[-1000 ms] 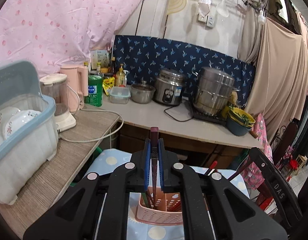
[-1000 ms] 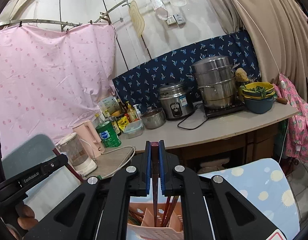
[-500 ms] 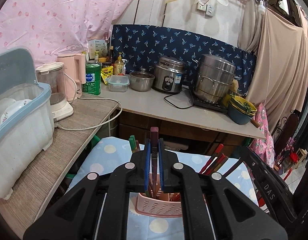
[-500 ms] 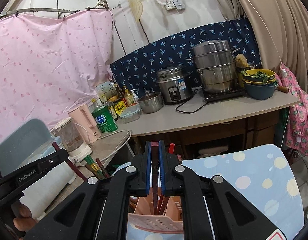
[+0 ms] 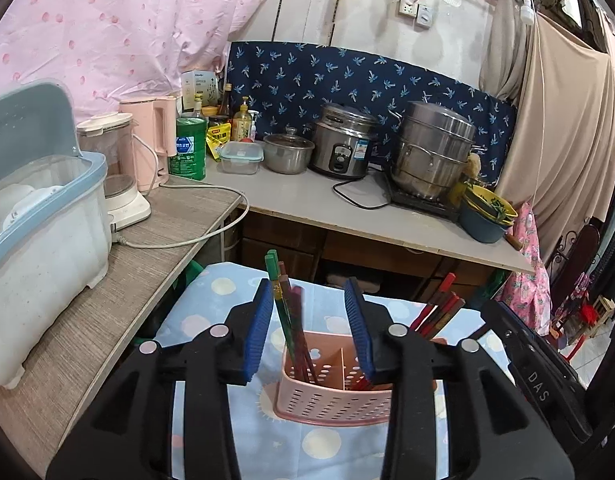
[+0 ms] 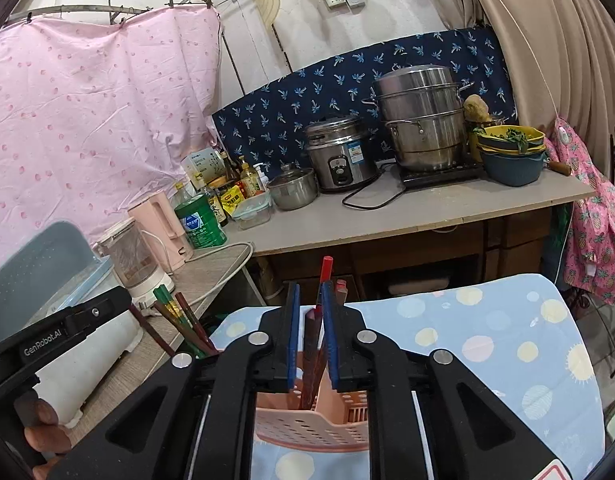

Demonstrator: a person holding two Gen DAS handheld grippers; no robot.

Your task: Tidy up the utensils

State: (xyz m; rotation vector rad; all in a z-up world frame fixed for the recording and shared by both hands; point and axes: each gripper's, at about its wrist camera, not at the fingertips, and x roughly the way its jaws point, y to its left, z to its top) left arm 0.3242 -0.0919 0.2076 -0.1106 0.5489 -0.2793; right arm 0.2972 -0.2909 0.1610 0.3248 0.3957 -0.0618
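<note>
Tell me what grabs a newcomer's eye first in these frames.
The pink basket on the spotted cloth, dead centre, with chopsticks standing in it. Both grippers hang over it: the left gripper has just been opening and stands clear around the chopsticks, and the right gripper has just been opening too, chopsticks between its pads. Behind, steel pots line the counter.

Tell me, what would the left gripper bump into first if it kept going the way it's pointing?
Probably the chopsticks standing in the pink basket. The left gripper, jaws just opened, points down at them, with the basket right behind. Depth is hard to judge here.
</note>
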